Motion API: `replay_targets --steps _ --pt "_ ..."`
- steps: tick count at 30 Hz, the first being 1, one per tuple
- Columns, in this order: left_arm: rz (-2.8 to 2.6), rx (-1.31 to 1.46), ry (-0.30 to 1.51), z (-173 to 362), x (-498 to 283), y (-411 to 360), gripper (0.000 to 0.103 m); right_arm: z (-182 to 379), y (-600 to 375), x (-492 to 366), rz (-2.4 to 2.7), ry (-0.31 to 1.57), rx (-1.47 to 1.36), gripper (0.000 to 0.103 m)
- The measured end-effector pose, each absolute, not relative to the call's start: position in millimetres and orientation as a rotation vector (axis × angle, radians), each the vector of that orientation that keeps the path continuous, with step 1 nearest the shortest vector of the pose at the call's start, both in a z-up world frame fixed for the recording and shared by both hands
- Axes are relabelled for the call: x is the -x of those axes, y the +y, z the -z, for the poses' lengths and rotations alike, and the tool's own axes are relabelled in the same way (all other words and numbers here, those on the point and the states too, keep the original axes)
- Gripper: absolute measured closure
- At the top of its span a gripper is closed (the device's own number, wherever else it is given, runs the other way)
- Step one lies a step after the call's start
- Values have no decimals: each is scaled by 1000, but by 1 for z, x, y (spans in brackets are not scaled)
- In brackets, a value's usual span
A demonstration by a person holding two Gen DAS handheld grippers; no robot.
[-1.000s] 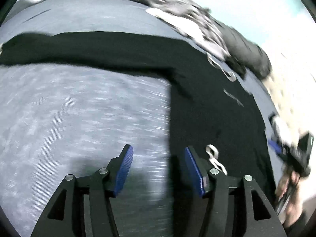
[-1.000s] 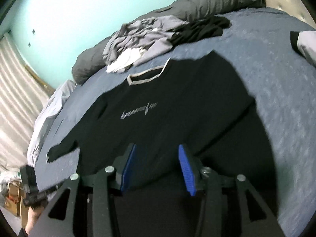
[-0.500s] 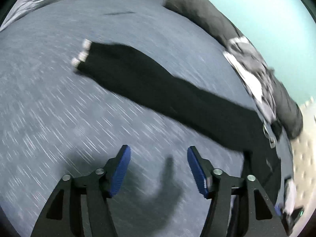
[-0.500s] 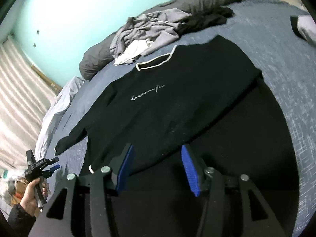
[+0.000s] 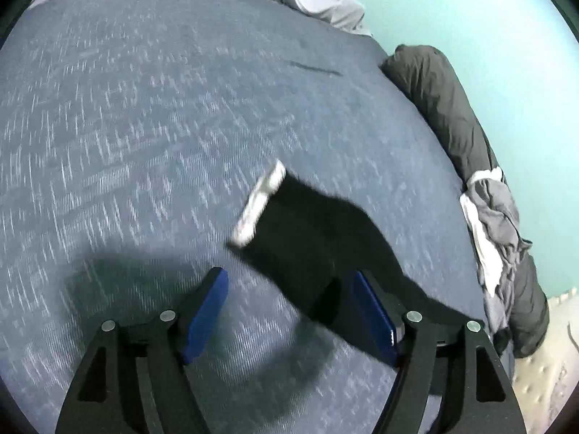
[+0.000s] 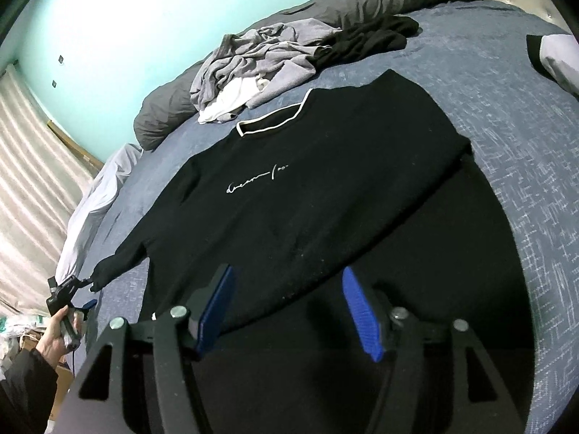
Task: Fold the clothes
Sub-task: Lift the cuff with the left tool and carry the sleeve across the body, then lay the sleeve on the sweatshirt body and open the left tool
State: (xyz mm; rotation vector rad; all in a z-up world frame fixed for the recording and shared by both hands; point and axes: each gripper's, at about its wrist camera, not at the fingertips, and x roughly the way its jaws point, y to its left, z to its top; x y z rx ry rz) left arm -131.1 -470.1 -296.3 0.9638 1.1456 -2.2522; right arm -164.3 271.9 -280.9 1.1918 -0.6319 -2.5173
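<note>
Our left gripper (image 5: 289, 311) hangs with its jaws spread wide and nothing between them, just over the blue bedspread (image 5: 144, 126); the white-banded cuff (image 5: 260, 202) of the black sleeve (image 5: 318, 246) lies right ahead of its fingertips, the cloth running back past the right-hand pad. A second ago that gripper looked at the sweater's body and armpit, and half a second ago the cuff sat far up the view; now it is close in front, so we have swung out along the sleeve to its end; we judge the next step is to pinch the cuff and carry the sleeve across the body, though the blur says we are not settled over it.

Our right gripper (image 6: 289, 311) is likewise spread and empty, poised over the lower hem of the black sweater (image 6: 325, 188), which lies flat and face up on the bed, white-trimmed collar (image 6: 271, 126) away from us and a small script logo (image 6: 257, 182) on the chest; its view has barely shifted over the second. The other sleeve is out of sight.

Beyond the collar lies a heap of grey and white clothes (image 6: 253, 72) with a crumpled black garment (image 6: 369, 39) beside it, against a dark grey bolster (image 5: 441, 108); near but not touching the sweater, so nothing blocks the sleeve fold.
</note>
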Motion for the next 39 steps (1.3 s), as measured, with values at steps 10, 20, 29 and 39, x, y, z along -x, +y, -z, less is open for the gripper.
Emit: replay_targets --steps 10,20,29,39 --pt "2282 -973 1093 296 138 -488 85 288 270 168 2502 -640 -1214 40" --pt "2419 -941 997 234 127 -482 91 284 273 165 2533 -641 -1188 40" --pt "2542 -901 929 168 124 -451 95 280 281 163 2548 -665 -1169 40" --pt "2860 -969 786 69 181 -327 95 277 309 159 2592 -707 -1181 40"
